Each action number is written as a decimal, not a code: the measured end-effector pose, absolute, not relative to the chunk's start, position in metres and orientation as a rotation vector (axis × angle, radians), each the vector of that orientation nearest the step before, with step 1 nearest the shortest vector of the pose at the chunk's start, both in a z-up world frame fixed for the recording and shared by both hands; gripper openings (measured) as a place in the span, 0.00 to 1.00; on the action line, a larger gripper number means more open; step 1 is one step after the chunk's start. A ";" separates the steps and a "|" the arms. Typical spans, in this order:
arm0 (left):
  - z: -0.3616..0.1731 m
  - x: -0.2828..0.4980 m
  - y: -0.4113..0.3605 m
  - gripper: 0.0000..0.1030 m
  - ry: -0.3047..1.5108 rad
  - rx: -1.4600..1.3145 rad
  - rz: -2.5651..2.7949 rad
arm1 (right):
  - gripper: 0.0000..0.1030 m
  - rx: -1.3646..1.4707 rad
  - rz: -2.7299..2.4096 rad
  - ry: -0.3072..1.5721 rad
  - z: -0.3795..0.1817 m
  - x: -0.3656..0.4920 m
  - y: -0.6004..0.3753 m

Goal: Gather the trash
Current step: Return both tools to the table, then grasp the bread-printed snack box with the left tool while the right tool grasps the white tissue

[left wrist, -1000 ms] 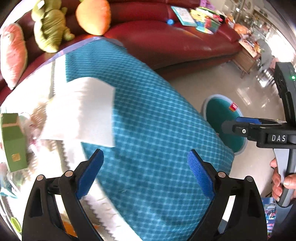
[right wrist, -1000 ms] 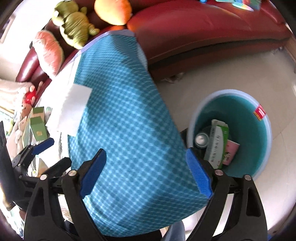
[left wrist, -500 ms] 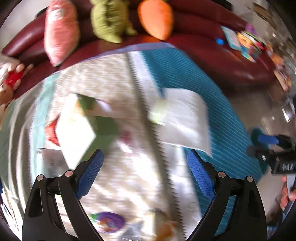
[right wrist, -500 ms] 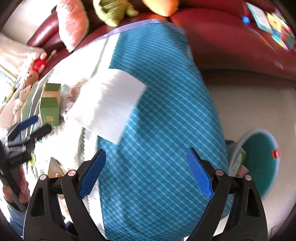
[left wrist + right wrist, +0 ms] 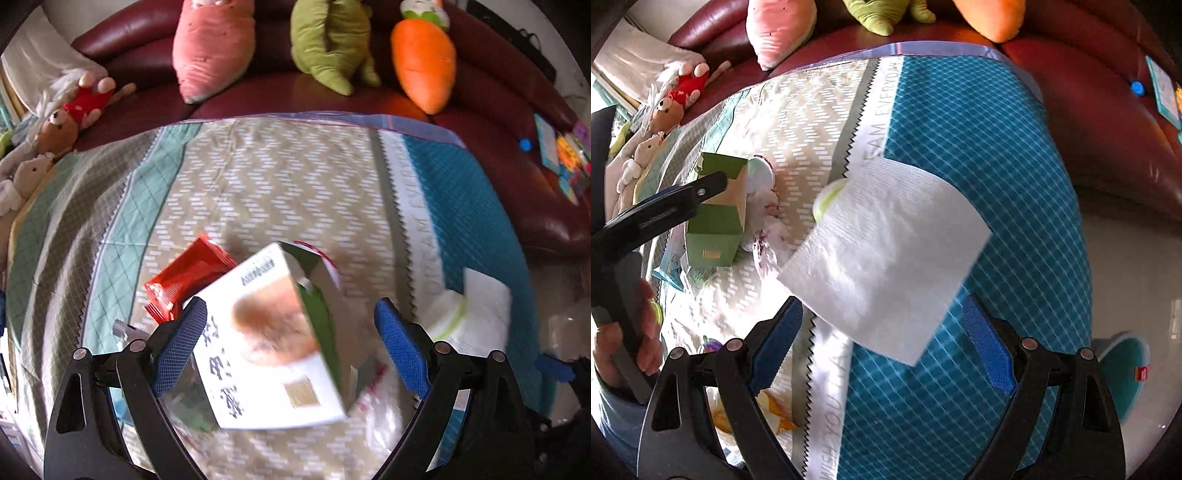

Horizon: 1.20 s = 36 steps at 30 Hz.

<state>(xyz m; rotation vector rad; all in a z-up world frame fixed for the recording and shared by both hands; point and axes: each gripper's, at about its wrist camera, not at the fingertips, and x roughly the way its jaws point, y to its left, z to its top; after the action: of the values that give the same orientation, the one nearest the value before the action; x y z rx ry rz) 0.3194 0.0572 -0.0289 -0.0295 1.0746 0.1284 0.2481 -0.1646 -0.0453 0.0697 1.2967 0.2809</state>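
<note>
- A teal trash bin [image 5: 1123,373] stands on the floor by the table's right corner, in the right wrist view; only a slice of its rim and inside shows, so its contents cannot be made out now.
- A green and white carton [image 5: 273,332] lies on the patterned tablecloth [image 5: 277,177], its open end facing the sofa [image 5: 498,110]; whether anything is in it cannot be told.
- The left gripper [image 5: 290,347] hangs over that carton with its jaws spread wide, one blue pad to each side and neither pressing on it.
- A red wrapper [image 5: 184,280] lies just beside the carton, partly under its far left corner.
- The right gripper [image 5: 882,343] is also spread wide and holds nothing; it hangs over the near edge of a white paper napkin [image 5: 886,254] lying across the seam between the beige and blue parts of the cloth.
- A small white and green cup or lid [image 5: 829,195] peeks from under the napkin's far corner.
- In the right wrist view a hand [image 5: 624,343] grips the left tool's handle at the left edge.
- One second ago both cameras looked at the blue end of the table and the bin, with a green box, a cup and a pink item visible inside it; since then both grippers have swung left, onto the carton and the napkin.
- The jaws on both tools stand as wide as before.
</note>
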 end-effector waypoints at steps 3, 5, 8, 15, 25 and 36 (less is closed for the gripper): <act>-0.038 0.317 0.065 0.89 1.078 -0.013 0.148 | 0.82 0.069 0.287 1.302 -0.048 0.252 -0.158; -0.045 0.312 0.074 0.89 1.093 -0.031 0.143 | 0.82 0.073 0.290 1.308 -0.049 0.252 -0.155; -0.051 0.295 0.087 0.89 1.099 -0.048 0.142 | 0.82 0.072 0.301 1.313 -0.050 0.249 -0.150; -0.057 0.252 0.107 0.89 1.098 -0.080 0.143 | 0.82 0.049 0.321 1.316 -0.049 0.237 -0.136; -0.078 0.226 0.101 0.40 1.171 -0.012 0.101 | 0.82 0.053 0.297 1.309 -0.044 0.221 -0.143; -0.061 0.210 0.105 0.02 1.099 -0.066 0.026 | 0.82 0.098 0.321 1.257 -0.033 0.216 -0.142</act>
<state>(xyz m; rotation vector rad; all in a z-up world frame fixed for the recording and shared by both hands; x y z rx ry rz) 0.2098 0.1049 -0.0608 -0.0658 1.0990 0.0261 0.2163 -0.1422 -0.0332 0.0984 1.2574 0.3213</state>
